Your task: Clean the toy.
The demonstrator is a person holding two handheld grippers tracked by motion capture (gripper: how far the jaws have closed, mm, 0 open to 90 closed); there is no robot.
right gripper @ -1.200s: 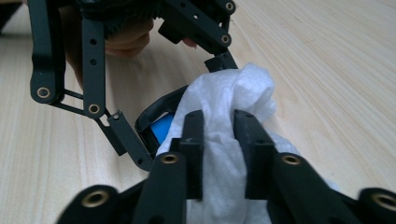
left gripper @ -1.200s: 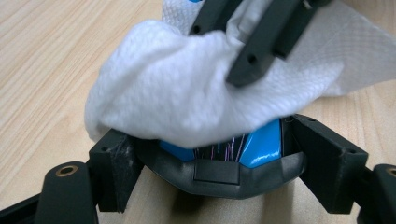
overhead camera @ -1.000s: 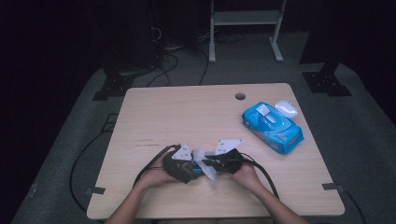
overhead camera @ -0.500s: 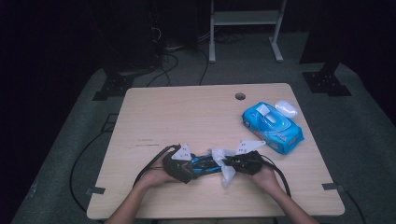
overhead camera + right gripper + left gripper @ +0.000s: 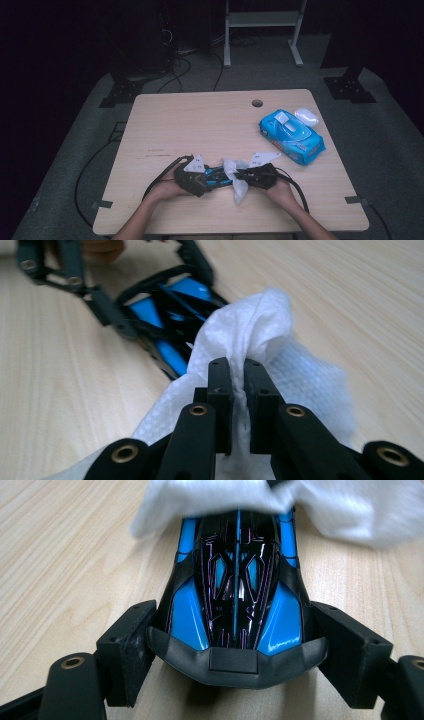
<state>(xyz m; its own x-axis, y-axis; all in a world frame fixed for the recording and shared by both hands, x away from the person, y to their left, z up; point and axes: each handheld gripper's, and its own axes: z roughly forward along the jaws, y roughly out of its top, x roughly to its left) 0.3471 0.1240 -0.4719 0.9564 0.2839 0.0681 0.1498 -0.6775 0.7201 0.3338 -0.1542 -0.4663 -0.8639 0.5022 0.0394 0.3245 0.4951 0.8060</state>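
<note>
Nearest the table's (image 5: 165, 120) front edge, both hands are in, and the toy car (image 5: 216, 174) sits between them, flat on the wood. Take that car as the marker. On its left, the left gripper (image 5: 206, 180) has its jaws clamped against the car's two flanks at the blunt black end; the left gripper view shows the pads (image 5: 129, 650) hard against the bodywork (image 5: 235, 605). Just right of the car, the right gripper (image 5: 241, 176) has its jaws pressed tight on a fold of white wipe (image 5: 237, 181), and that wipe (image 5: 250, 340) is draped over the car's other end. Farther back and to the right of the car, well apart from it, lies a blue wipes pack (image 5: 291, 136), a small white object (image 5: 306, 116) touching its far side. Beyond the car, near the far edge, a round hole (image 5: 257, 103).
</note>
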